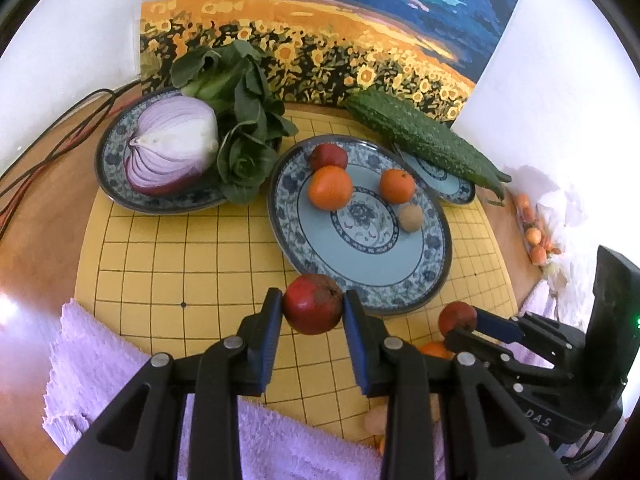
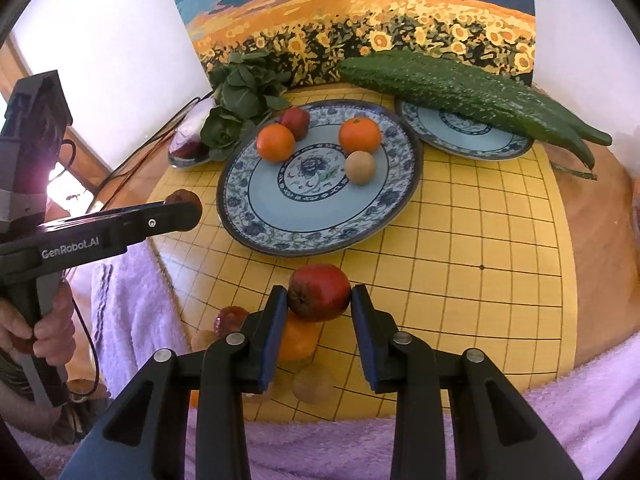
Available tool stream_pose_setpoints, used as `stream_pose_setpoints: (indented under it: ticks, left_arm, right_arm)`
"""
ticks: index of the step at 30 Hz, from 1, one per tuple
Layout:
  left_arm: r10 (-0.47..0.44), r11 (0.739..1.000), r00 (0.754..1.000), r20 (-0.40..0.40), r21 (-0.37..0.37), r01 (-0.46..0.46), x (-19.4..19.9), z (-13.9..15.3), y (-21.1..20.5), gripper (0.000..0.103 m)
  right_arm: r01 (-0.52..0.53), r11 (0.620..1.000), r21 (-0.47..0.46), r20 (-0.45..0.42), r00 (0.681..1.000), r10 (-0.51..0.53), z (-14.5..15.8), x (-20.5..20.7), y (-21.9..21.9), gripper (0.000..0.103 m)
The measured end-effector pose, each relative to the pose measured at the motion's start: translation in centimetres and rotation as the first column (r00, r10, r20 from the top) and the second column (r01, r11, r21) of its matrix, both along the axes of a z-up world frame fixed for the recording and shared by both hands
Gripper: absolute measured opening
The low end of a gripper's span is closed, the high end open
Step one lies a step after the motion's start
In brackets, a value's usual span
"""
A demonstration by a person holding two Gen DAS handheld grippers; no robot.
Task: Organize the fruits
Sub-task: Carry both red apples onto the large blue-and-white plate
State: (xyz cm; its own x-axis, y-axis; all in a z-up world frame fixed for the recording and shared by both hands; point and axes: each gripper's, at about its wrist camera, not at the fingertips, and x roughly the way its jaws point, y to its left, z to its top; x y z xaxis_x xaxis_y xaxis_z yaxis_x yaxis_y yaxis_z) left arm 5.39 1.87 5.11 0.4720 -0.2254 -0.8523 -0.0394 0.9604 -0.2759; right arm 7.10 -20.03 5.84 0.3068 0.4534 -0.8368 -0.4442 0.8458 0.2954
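Note:
My left gripper [image 1: 313, 309] is shut on a dark red fruit [image 1: 313, 303], held just in front of the big blue-patterned plate [image 1: 432, 280]. My right gripper [image 2: 319, 297] is shut on another red fruit [image 2: 320, 292], above the yellow grid board [image 2: 480, 240]. The plate [image 2: 256, 216] holds two oranges [image 2: 275, 142] [image 2: 359, 135], a red fruit [image 2: 295, 122] and a small tan fruit [image 2: 360, 167]. The right gripper with its fruit shows in the left wrist view [image 1: 460, 320]. The left gripper shows in the right wrist view [image 2: 182, 204].
An orange [image 2: 296, 340], a red fruit [image 2: 230, 318] and tan fruits [image 2: 312, 384] lie on the board under my right gripper. A plate with half a red onion [image 1: 172, 152] and greens [image 1: 244, 120] stands left. A bitter gourd [image 2: 460, 88] lies across a small plate [image 2: 500, 148]. A purple towel [image 1: 120, 380] covers the near edge.

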Motion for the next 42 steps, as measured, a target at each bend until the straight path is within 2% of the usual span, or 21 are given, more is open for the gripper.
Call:
stream_pose_setpoints:
  ticks: [21,42]
  left_arm:
    - [-0.004,1.000,1.000,0.013,0.021,0.003,2.2,0.0,-0.7,0.032]
    - [-0.032,0.999,0.999,0.016,0.043,0.031,5.9,-1.6,-1.9,0.032]
  right_arm:
    - [0.041,0.999,0.014,0.052,0.998,-0.041,1.2,2.2,-1.3,0.034]
    - [0.034,0.998,0.055,0.130,0.991,-0.041,2.3,8.3,2.2,0.034]
